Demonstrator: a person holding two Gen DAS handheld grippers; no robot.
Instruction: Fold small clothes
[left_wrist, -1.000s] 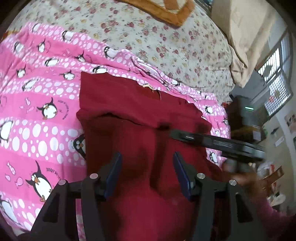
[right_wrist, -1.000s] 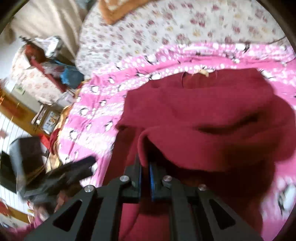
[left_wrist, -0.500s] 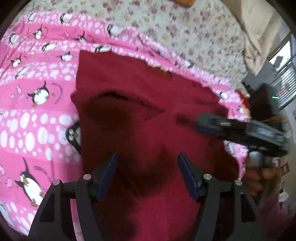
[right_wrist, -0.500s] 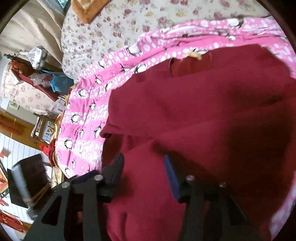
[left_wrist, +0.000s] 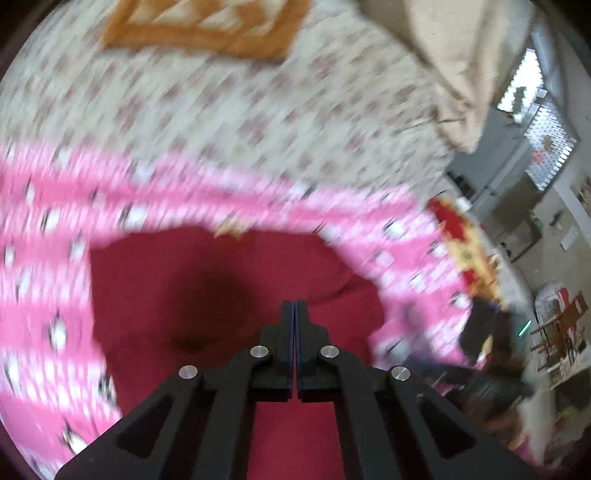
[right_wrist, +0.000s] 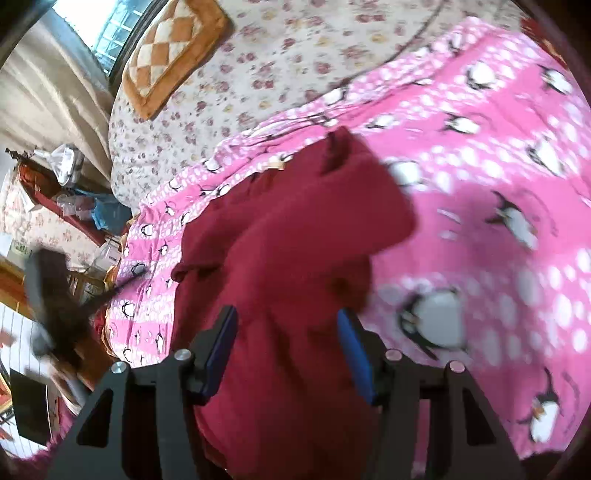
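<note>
1. A dark red garment (right_wrist: 295, 236) lies bunched on a pink penguin-print blanket (right_wrist: 498, 155) spread over a bed with a floral sheet (right_wrist: 280, 55). One part is folded over the rest, and a small tan label shows at its far edge.

2. The left gripper (left_wrist: 294, 314) has its fingers (left_wrist: 286, 332) pressed flat together with no gap between them. They hover over the near part of the red garment, and no cloth shows between the pads. The left wrist view is smeared by motion.

3. The right gripper (right_wrist: 286, 336) has just been opening; its blue-padded fingers (right_wrist: 221, 343) stand about half spread. The red garment lies beneath and between them, but the pads do not press on it.

4. In the right wrist view the left gripper appears as a dark blur at the left edge, off the side of the bed.

5. A checked orange-and-cream cushion (right_wrist: 173, 48) rests on the floral sheet near the head of the bed, well apart from the garment.

6. A beige curtain (right_wrist: 48, 96) hangs beside the bed.
</note>
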